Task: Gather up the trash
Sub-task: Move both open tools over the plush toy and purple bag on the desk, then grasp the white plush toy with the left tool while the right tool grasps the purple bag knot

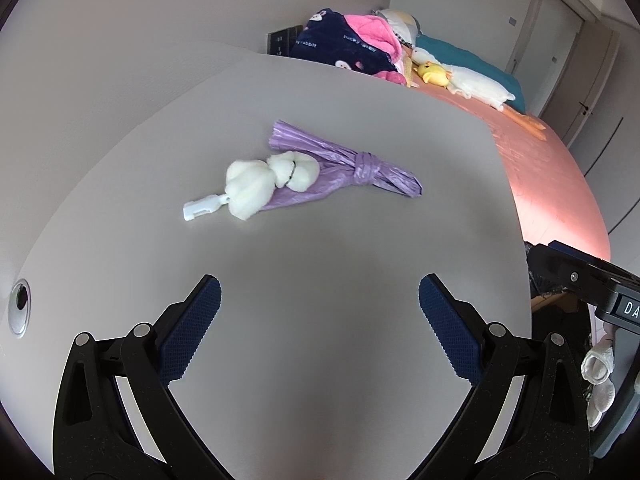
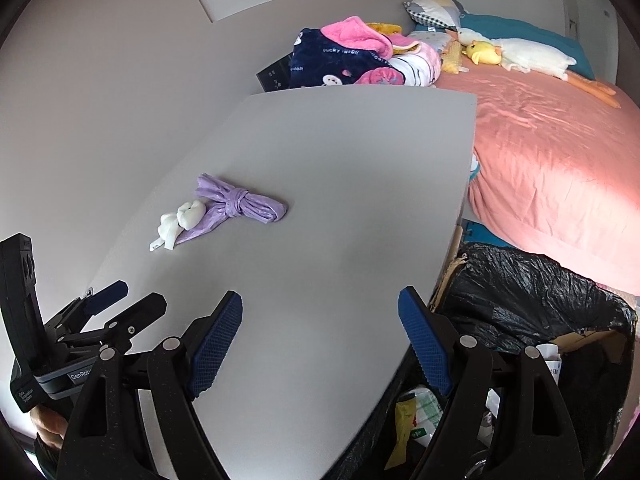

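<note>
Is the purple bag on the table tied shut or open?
Tied shut: the purple bag lies flat on the table, bunched and knotted around its middle.

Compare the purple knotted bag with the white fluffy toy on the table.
The purple knotted bag is crinkled glossy plastic, long and tied around its middle; the white fluffy toy is soft, plush and lumpy. The bag is bare, while the toy carries a white plastic clip at one end. Both lie touching on the grey table, ungripped.
</note>
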`<state>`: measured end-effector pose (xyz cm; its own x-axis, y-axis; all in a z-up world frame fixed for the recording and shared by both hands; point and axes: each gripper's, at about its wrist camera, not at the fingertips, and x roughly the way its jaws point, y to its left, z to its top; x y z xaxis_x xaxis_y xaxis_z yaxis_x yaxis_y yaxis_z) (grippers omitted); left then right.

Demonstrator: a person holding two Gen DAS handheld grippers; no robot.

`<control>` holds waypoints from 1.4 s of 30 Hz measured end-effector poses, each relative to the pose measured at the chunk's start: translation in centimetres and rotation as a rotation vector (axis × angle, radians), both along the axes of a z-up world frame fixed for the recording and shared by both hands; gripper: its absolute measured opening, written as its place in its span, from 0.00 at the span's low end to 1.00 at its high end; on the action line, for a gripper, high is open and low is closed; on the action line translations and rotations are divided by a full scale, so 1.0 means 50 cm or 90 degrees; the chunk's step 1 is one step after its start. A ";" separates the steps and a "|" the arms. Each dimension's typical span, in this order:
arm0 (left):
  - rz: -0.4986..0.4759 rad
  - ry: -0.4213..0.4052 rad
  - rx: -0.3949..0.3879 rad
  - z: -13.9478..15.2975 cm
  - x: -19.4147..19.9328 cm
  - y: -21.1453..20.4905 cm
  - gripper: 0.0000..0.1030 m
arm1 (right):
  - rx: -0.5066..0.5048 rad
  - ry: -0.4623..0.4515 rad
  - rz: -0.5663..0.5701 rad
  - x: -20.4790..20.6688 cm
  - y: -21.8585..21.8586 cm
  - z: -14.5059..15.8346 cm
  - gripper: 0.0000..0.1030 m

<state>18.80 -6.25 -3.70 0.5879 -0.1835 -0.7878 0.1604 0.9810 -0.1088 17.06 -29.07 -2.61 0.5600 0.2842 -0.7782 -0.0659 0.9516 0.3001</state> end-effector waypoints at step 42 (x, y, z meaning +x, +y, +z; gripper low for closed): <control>-0.051 0.029 -0.007 -0.053 0.180 0.095 0.32 | -0.097 -0.017 0.111 0.254 0.191 -0.023 0.78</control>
